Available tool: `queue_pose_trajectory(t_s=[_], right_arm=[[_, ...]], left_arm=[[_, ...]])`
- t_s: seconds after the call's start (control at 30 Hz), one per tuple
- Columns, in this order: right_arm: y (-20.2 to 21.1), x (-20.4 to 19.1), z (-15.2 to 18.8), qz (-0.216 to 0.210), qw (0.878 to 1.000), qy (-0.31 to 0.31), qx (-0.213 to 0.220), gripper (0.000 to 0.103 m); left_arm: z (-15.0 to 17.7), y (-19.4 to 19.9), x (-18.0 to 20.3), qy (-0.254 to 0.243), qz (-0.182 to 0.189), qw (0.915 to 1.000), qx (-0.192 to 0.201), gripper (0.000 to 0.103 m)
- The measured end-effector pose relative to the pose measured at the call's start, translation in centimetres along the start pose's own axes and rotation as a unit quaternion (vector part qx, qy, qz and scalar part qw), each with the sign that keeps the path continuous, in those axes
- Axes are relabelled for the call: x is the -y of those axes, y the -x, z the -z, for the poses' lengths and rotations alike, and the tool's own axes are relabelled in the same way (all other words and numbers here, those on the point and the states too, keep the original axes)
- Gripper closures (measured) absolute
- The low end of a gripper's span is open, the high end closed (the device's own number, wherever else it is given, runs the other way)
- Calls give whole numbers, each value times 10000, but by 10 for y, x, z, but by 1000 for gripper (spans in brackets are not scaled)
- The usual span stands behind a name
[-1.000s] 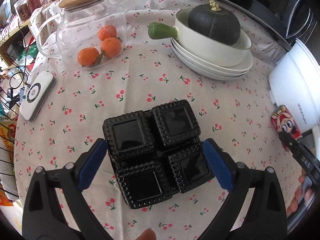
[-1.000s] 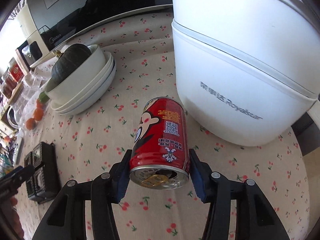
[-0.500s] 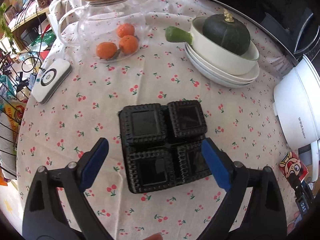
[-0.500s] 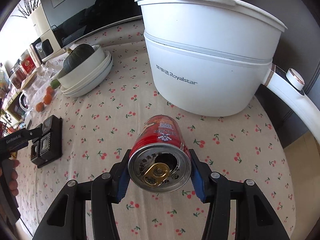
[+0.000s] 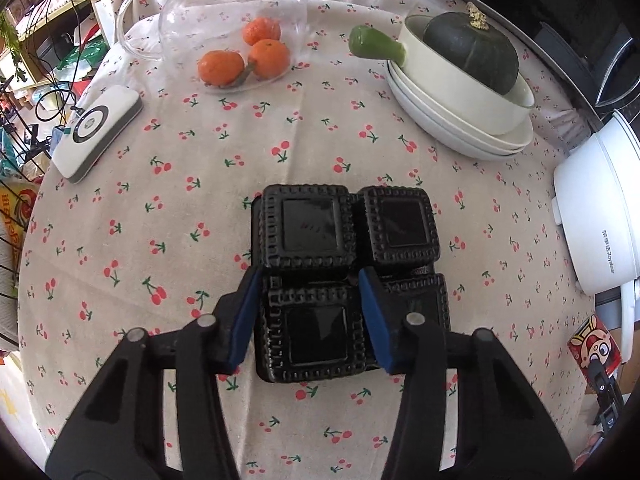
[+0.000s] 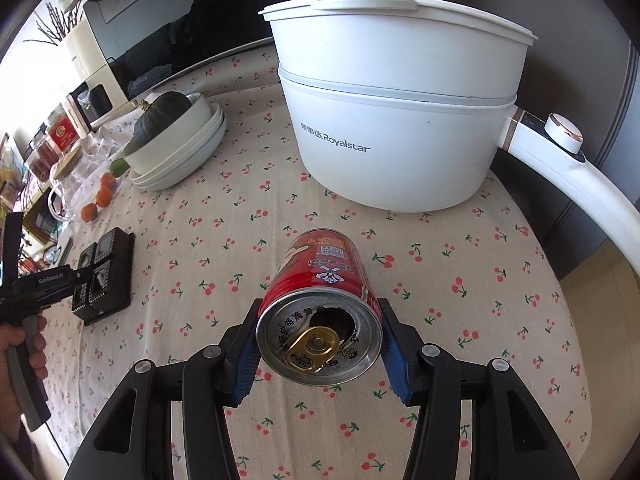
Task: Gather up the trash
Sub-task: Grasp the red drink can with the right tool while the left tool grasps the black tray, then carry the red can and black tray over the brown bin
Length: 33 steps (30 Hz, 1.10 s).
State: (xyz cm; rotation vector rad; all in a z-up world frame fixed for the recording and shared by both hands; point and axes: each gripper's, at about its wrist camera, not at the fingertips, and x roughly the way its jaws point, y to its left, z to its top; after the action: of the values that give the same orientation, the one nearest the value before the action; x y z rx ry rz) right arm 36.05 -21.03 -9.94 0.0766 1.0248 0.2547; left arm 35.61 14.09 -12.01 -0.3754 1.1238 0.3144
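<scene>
A black plastic tray (image 5: pixel 308 232) with four square cells lies on the cherry-print tablecloth (image 5: pixel 160 220). My left gripper (image 5: pixel 308 312) points down on it, jaws closing. Its blue pads touch both sides of the near-left cell, the right pad in the groove between cells. The right wrist view shows the tray (image 6: pixel 120 264) at far left, with the left gripper (image 6: pixel 76 278) and a person's hand (image 6: pixel 16 344). My right gripper (image 6: pixel 318 332) is shut on a red drink can (image 6: pixel 320 264), opened top toward the camera, held above the cloth. The can (image 5: pixel 596 354) also shows at the left view's right edge.
A white electric pot (image 6: pixel 400 120) with a long handle stands behind the can. Stacked white plates (image 5: pixel 460 136) carry a bowl with a dark green pumpkin (image 5: pixel 472 52). A glass jug (image 5: pixel 232 12) over oranges and a white flat device (image 5: pixel 96 132) sit far left.
The left jaws have narrowed from wide apart to the sides of the tray's near-left cell. The right gripper has drawn the can back from the white pot.
</scene>
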Motion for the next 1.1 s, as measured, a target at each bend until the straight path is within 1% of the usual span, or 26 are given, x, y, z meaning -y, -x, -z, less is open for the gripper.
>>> queue_pose_trajectory(t_s=[0.1, 0.17, 0.23, 0.33, 0.47, 0.63, 0.7, 0.8, 0.93, 1.1], right_arm=[[7, -3, 2, 15, 10000, 45, 2, 49], [12, -5, 4, 17, 10000, 81, 14, 49], [15, -7, 5, 2, 10000, 70, 13, 49], [18, -9, 7, -15, 10000, 42, -3, 49], [32, -8, 10, -16, 10000, 39, 43, 49], [66, -4, 24, 29, 9999, 13, 98, 49], [83, -1, 34, 36, 9999, -30, 101, 49], [111, 6, 57, 55, 9998, -125, 116, 49], [146, 18, 94, 63, 9993, -351, 113, 49], [183, 37, 144, 145, 9974, -702, 90, 49]], left_arm=[[-2, -2, 4, -177, -65, 9998, -95, 50], [-2, -3, 4, -188, -98, 9997, -111, 48], [-1, -3, 1, -78, -63, 9999, -108, 51], [4, 2, 3, -137, -120, 9998, -25, 54], [14, 21, 3, -204, 76, 9997, 97, 54], [36, 64, 10, -501, 442, 9975, 251, 54], [51, 82, 15, -677, 613, 9955, 261, 54], [81, 107, 26, -980, 839, 9913, 267, 54], [129, 134, 41, -1454, 1106, 9830, 193, 54], [187, 154, 64, -1963, 1378, 9708, 75, 54]])
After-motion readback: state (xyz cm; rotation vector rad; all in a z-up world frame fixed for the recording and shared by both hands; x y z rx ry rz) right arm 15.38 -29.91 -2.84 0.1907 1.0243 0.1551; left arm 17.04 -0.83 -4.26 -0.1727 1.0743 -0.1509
